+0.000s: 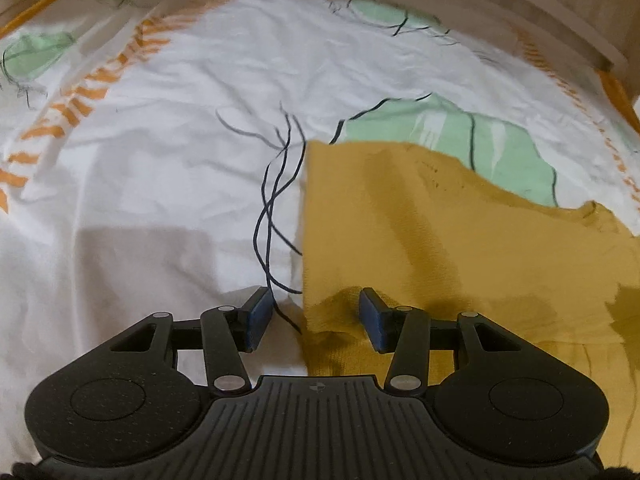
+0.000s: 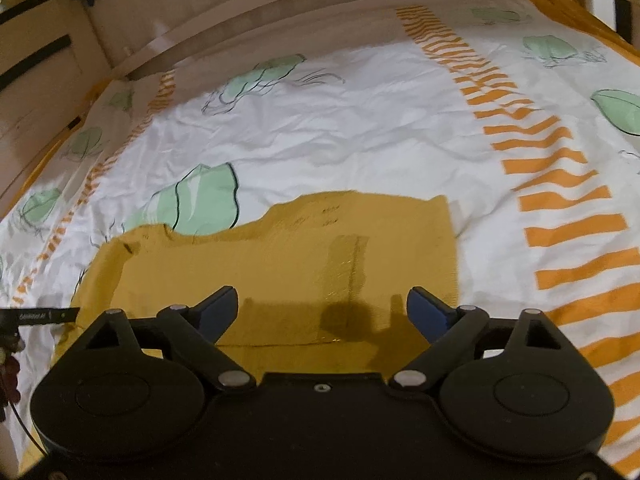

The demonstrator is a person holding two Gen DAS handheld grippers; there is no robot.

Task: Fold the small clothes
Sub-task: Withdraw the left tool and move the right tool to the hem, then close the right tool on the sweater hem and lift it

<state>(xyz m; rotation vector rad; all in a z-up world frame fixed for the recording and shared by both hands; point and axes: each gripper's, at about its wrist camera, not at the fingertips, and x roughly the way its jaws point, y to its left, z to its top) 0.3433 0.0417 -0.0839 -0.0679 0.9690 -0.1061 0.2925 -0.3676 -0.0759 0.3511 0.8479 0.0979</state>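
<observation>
Garment: mustard-yellow knitted small garment (image 2: 280,264), spread flat on the bed, near edge toward both cameras.
Bedding: white crumpled bed sheet (image 2: 360,132) printed with green jellyfish and orange stripes.
Left hand-held gripper (image 1: 316,316): jaws half apart, straddling the garment's left edge; a raised fold lies between the blue pads, grip unclear.
Right hand-held gripper (image 2: 322,312): jaws wide apart above the garment, nothing clamped.
Backdrop: pale wooden bed frame (image 2: 280,4).

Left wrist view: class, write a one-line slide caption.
Open left hand-held gripper straddles the edge of a mustard garment on a printed bedsheet.
</observation>
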